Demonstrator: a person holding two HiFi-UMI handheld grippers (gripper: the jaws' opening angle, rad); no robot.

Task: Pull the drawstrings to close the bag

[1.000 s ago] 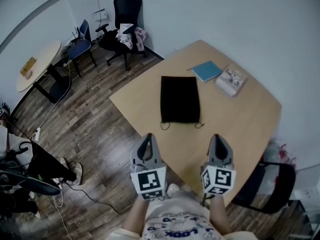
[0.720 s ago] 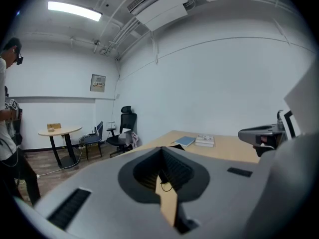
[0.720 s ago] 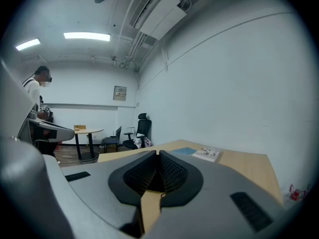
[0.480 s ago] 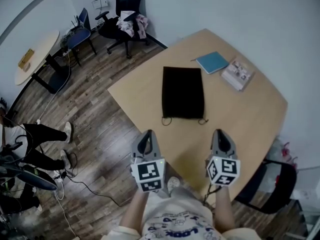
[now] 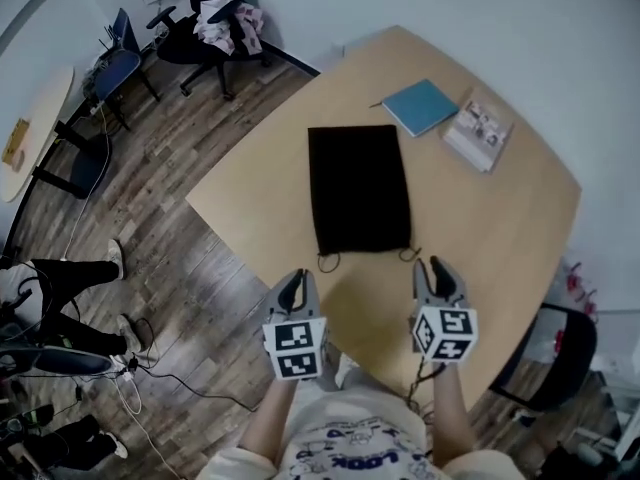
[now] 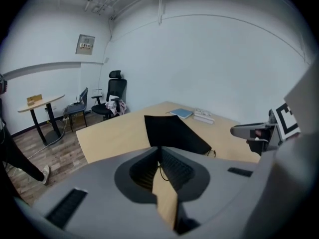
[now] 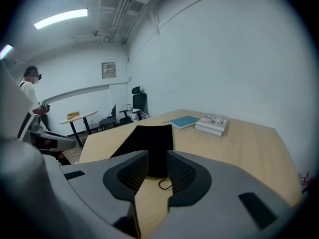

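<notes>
From the head view, the black bag (image 5: pixel 358 188) lies flat on the wooden table (image 5: pixel 500 238), its open end toward the person; a left drawstring loop (image 5: pixel 328 261) and a right drawstring loop (image 5: pixel 410 255) trail from its near corners; the left gripper (image 5: pixel 293 282) hovers just short of the first loop, and the right gripper (image 5: pixel 438 268) is just beside the second; a blue notebook (image 5: pixel 420 106) and a stack of books (image 5: pixel 478 135) sit beyond the bag, well apart from it.

In the left gripper view, the left gripper (image 6: pixel 159 152) has its jaws pressed together with nothing caught; the bag (image 6: pixel 174 132) lies ahead, and a drawstring loop (image 6: pixel 162 173) shows on the table just below the tips.

In the right gripper view, the right gripper (image 7: pixel 157 159) has its jaws apart, having just been opening; no thing is clamped between them; through the gap the bag (image 7: pixel 149 138) and a drawstring loop (image 7: pixel 164 184) rest on the table.
</notes>
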